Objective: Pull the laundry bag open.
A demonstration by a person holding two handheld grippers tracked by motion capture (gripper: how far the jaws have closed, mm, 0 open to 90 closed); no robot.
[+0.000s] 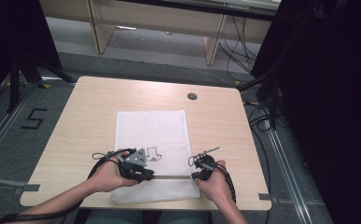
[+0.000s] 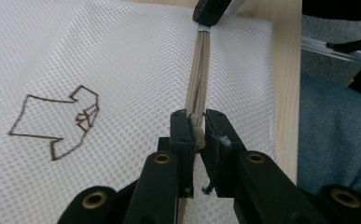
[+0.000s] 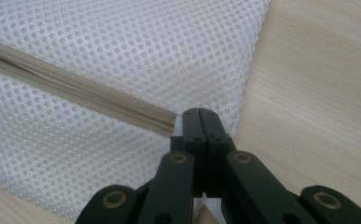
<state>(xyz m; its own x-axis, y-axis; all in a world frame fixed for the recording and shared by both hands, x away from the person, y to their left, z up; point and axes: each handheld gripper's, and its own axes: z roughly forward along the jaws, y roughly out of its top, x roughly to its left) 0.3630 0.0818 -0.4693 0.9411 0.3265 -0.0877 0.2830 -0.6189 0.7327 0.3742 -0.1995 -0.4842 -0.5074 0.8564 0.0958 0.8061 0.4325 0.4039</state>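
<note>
A white mesh bag [image 1: 152, 130] lies flat on the wooden table [image 1: 89, 121], with a brown shirt outline [image 2: 59, 123] printed on it. A beige zipper [image 1: 171, 177] runs across its near end. My left gripper [image 1: 151, 176] is at the zipper's left end. In the left gripper view its jaws [image 2: 197, 122] pinch a small beige piece, the zipper's pull. My right gripper [image 1: 193, 176] is at the bag's right edge. In the right gripper view its jaws [image 3: 200, 114] are shut on the mesh where the zipper [image 3: 75, 91] ends. The zipper [image 2: 200, 70] stretches straight between the two grippers.
A round cable hole [image 1: 192, 96] sits at the table's far right. The table's front edge lies just behind both hands, with the person's lap [image 2: 336, 130] below it. Dark curtains and cables [image 1: 262, 116] stand on the floor to the right.
</note>
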